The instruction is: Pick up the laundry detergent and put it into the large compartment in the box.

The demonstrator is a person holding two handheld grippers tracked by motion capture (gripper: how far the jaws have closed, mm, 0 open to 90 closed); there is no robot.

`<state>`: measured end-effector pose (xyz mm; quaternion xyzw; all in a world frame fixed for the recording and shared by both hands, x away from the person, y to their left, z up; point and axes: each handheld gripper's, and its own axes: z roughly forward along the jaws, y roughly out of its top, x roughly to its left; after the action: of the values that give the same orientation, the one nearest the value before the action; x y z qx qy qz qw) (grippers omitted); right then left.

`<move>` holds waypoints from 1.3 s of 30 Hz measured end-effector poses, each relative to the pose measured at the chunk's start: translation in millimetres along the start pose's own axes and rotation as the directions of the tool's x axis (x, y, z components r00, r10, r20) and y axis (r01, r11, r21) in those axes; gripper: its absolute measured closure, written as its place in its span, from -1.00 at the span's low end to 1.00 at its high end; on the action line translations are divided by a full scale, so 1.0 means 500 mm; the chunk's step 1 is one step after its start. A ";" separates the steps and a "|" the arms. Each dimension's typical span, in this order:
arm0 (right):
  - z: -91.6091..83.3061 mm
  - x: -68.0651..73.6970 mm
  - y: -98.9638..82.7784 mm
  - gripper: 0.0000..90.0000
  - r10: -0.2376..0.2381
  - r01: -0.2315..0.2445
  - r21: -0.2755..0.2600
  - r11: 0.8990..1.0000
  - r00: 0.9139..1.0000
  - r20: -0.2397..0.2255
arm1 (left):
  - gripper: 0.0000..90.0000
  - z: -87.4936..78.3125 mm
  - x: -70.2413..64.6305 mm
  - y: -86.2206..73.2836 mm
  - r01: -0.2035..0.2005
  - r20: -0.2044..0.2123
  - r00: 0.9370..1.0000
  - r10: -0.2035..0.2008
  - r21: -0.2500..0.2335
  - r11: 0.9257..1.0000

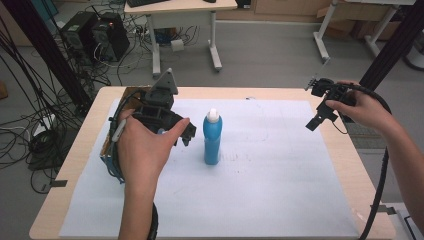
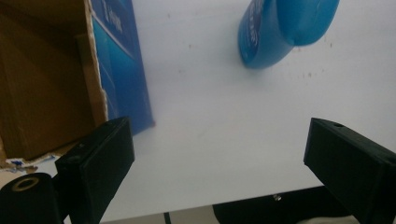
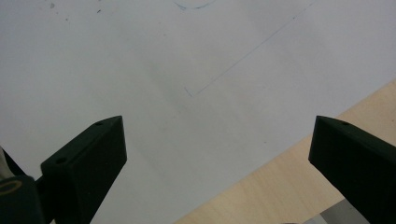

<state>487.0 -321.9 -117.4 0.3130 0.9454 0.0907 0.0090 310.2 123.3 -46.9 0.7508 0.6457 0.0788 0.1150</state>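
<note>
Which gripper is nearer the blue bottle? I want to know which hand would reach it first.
The left gripper: it sits right beside the blue bottle, while the right gripper hangs far off at the table's other edge.

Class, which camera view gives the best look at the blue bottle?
The high view: the blue bottle stands upright and whole, white cap included. The left gripper view catches just its lower body at the top edge. The right gripper view looks at white paper.
</note>
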 end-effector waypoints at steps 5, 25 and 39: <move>-0.004 0.002 -0.001 -0.91 0.000 0.000 -0.003 1.000 1.000 0.003 | -0.81 -0.012 -0.013 0.015 -0.017 -0.002 1.000 0.017 -0.020 1.000; -0.015 -0.001 -0.024 -0.91 0.012 -0.012 -0.019 1.000 1.000 0.009 | -0.81 0.001 -0.081 0.117 -0.064 0.024 0.998 0.065 -0.062 0.996; -0.014 -0.021 -0.052 -0.90 0.022 -0.022 -0.033 0.999 1.000 -0.005 | -0.81 0.064 -0.128 0.189 -0.063 0.012 0.998 0.063 -0.029 0.998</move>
<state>479.5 -349.9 -115.7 0.3229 0.9403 0.1069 0.0109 398.7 44.8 -50.0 0.7696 0.6196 0.0868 0.1273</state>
